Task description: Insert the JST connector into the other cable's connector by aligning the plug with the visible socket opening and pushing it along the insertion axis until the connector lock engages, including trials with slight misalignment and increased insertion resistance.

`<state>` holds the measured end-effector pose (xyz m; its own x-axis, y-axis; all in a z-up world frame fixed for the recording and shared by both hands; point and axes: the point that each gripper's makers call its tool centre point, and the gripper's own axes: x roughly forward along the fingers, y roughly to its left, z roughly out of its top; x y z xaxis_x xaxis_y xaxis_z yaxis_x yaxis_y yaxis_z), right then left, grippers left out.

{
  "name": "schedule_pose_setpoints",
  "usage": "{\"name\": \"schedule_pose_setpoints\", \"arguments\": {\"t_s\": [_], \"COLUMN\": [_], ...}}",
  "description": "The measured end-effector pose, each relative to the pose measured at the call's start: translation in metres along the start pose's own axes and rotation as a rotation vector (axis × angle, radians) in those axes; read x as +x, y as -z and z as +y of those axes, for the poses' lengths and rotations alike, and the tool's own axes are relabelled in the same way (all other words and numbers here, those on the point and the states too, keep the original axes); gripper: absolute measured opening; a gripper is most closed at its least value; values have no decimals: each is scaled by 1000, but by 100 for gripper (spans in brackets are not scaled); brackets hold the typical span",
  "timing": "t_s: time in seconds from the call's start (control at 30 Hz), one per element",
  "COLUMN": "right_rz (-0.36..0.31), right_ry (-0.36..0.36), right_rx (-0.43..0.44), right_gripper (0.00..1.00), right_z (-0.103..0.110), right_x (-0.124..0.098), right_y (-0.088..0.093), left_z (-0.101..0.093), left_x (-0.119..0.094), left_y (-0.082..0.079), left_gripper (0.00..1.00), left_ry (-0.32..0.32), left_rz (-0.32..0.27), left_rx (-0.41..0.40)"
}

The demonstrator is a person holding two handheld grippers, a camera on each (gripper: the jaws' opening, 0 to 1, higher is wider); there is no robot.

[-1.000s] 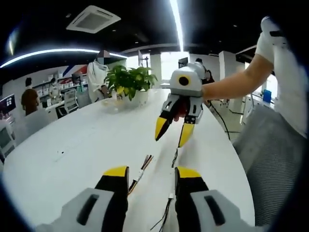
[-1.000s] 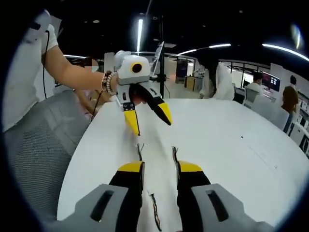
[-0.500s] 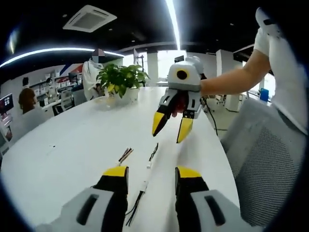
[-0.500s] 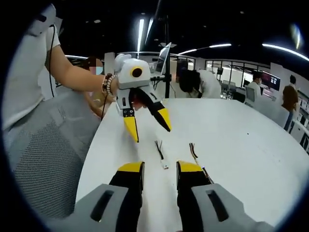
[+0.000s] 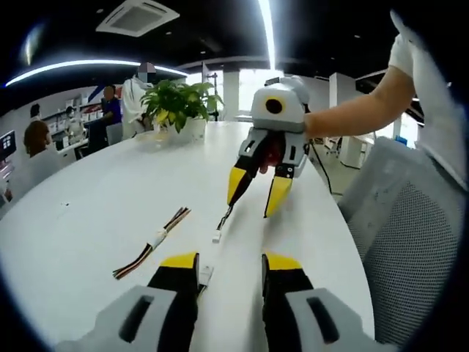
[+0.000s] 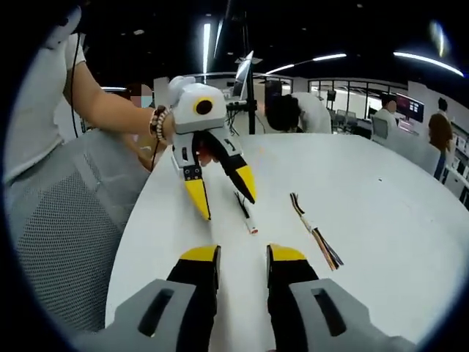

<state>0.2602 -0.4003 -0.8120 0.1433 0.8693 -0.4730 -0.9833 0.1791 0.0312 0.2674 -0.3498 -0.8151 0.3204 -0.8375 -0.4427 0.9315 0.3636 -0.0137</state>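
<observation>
Two short cables lie on the white table [image 5: 88, 205]. The multicoloured cable [image 5: 150, 246] has a white connector midway and lies left of my jaws in the left gripper view. It shows as the multicoloured cable [image 6: 315, 231] on the right in the right gripper view. The dark cable [image 5: 222, 224] ends in a white plug; the same dark cable [image 6: 246, 214] lies ahead of my right jaws. My left gripper [image 5: 231, 262] is open and empty, and so is my right gripper [image 6: 242, 255]. The two face each other: the right gripper [image 5: 256, 192] hovers over the dark cable, the left gripper [image 6: 222, 193] beside it.
A person's arm [image 5: 352, 117] holds the right gripper, and a mesh chair [image 5: 410, 242] stands at the table's edge. A potted plant [image 5: 179, 106] sits at the far end of the table. People sit and stand at desks in the background. A small white piece [image 5: 205, 273] lies by my left jaw.
Both cameras have moved, so the cables now sit nearer and more to the side in each view. The facing grippers hang lower over the dark cable. Both grippers stay open and empty.
</observation>
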Motion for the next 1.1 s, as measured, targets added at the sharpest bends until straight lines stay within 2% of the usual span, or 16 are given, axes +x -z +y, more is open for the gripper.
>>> {"name": "schedule_pose_setpoints", "arguments": {"t_s": [0.2,0.5,0.63,0.83,0.97,1.1], "right_rz": [7,32,42,27,6,-15], "right_ry": [6,1,-5,10,8,8], "right_rx": [8,-9,-33,-29,-18,-26], "right_gripper": [21,22,19,11,10,5], "right_z": [-10,-22,-22,-29,-29,-30], "right_x": [1,13,18,24,27,28], "right_y": [10,24,27,28,27,26], "left_z": [4,17,14,21,24,23], "left_x": [4,8,9,9,10,12], "left_y": [16,24,32,29,29,26], "left_gripper": [29,28,25,18,13,10], "left_ry": [5,-8,8,6,2,18], "left_rz": [29,39,65,48,54,44], "left_rx": [-27,-42,-28,-37,7,15]}}
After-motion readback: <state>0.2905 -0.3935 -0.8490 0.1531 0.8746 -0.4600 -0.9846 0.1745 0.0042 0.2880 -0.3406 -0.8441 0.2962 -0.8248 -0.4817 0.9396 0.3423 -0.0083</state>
